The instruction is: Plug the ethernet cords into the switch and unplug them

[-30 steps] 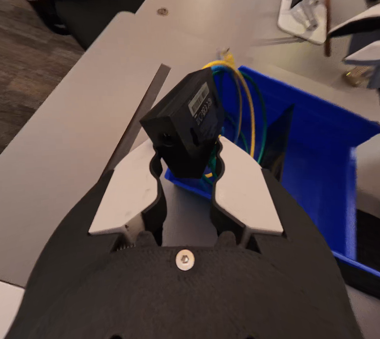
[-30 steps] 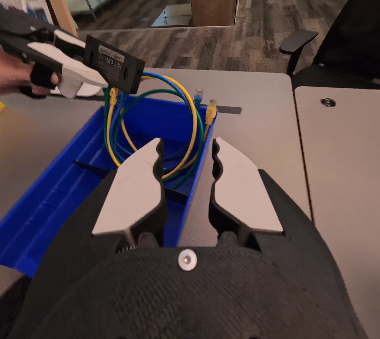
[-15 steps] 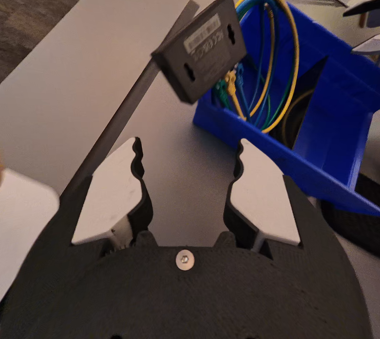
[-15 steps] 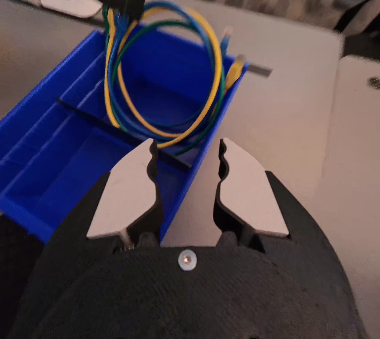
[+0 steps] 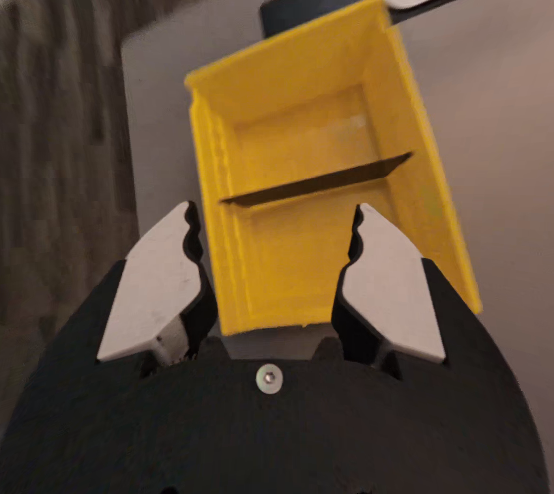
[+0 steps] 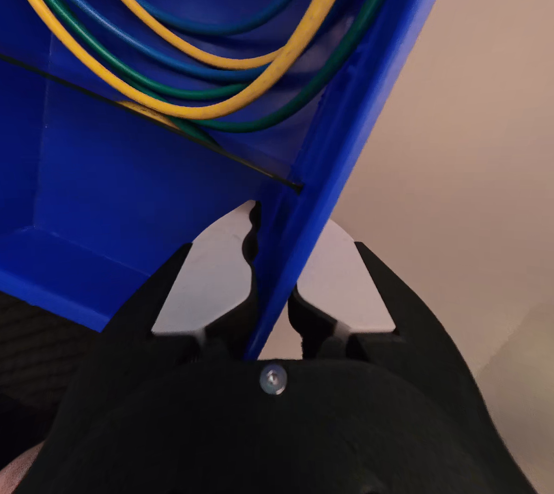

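straddling the right wall of the blue plastic bin [image 6: 344,120], the right gripper [image 6: 287,239] has one finger inside and one outside, closed in on that wall. yellow, green and blue ethernet cords [image 6: 192,84] loop in the bin's far compartment, upper left of the frame. the switch isn't visible. the left gripper [image 5: 274,211] is spread wide, empty, over a yellow plastic bin [image 5: 299,90] with a dark divider on the grey table [image 5: 479,120].

A grey tabletop [image 5: 479,149] fills the right and centre of the left wrist view; blurred wood-plank floor [image 5: 60,90] runs down the left side. Warm, dim light tints everything.
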`<state>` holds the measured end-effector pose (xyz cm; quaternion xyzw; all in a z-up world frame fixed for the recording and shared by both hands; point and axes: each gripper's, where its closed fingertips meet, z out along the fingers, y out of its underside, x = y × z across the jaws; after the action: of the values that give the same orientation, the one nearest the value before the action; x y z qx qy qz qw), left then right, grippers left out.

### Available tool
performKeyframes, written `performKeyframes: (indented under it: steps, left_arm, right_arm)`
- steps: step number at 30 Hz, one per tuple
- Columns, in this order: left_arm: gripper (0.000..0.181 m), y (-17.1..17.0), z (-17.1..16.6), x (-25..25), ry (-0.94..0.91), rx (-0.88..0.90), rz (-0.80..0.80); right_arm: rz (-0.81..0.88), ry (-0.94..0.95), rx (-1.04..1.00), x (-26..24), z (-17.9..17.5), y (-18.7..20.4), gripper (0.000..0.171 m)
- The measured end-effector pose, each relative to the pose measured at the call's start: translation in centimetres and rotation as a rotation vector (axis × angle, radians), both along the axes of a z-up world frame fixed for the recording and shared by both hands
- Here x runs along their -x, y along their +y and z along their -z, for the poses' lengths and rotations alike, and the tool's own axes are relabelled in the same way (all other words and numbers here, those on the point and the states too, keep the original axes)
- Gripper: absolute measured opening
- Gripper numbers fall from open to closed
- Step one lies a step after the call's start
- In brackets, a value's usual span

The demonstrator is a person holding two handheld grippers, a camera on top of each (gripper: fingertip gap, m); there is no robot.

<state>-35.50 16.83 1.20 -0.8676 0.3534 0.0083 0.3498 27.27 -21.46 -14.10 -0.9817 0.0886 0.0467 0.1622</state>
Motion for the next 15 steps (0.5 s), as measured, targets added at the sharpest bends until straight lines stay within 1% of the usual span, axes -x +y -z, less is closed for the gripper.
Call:
performKeyframes:
  steps: [2,4,7,10,12,13,14,15]
  left_arm:
    - [0.099,1.5,1.3,4.6,-0.097,0.074,-0.060]
    - [0.097,2.5,2.5,7.3,-0.174,0.131,-0.071]
    - [0.093,3.2,4.9,8.4,-0.265,0.213,-0.039]
    - [0.089,2.9,7.8,7.7,-0.355,0.375,-0.007]
    - [0.078,2.7,9.3,7.2,-0.401,0.459,0.004]
    - [0.066,2.2,9.8,6.5,-0.434,0.511,0.022]
    - [0.050,1.5,10.2,5.8,-0.457,0.563,0.043]
    - [0.049,1.0,10.9,5.5,-0.429,0.589,0.057]
  right_arm:
    - [-0.005,0.003,0.016,0.7,0.0,0.2,0.018]
    - [-0.007,0.006,0.035,1.6,0.0,0.5,0.017]
    - [-0.008,0.008,0.048,3.3,0.0,1.5,0.016]
    - [-0.017,0.014,0.048,5.3,0.0,2.9,0.015]
    - [-0.026,0.005,0.056,6.7,0.0,3.7,0.016]
    - [-0.023,0.007,0.060,7.5,0.0,4.1,0.015]
    - [-0.025,0.003,0.062,8.3,0.0,4.5,0.015]
    - [-0.024,0.003,0.066,9.2,0.0,4.8,0.015]
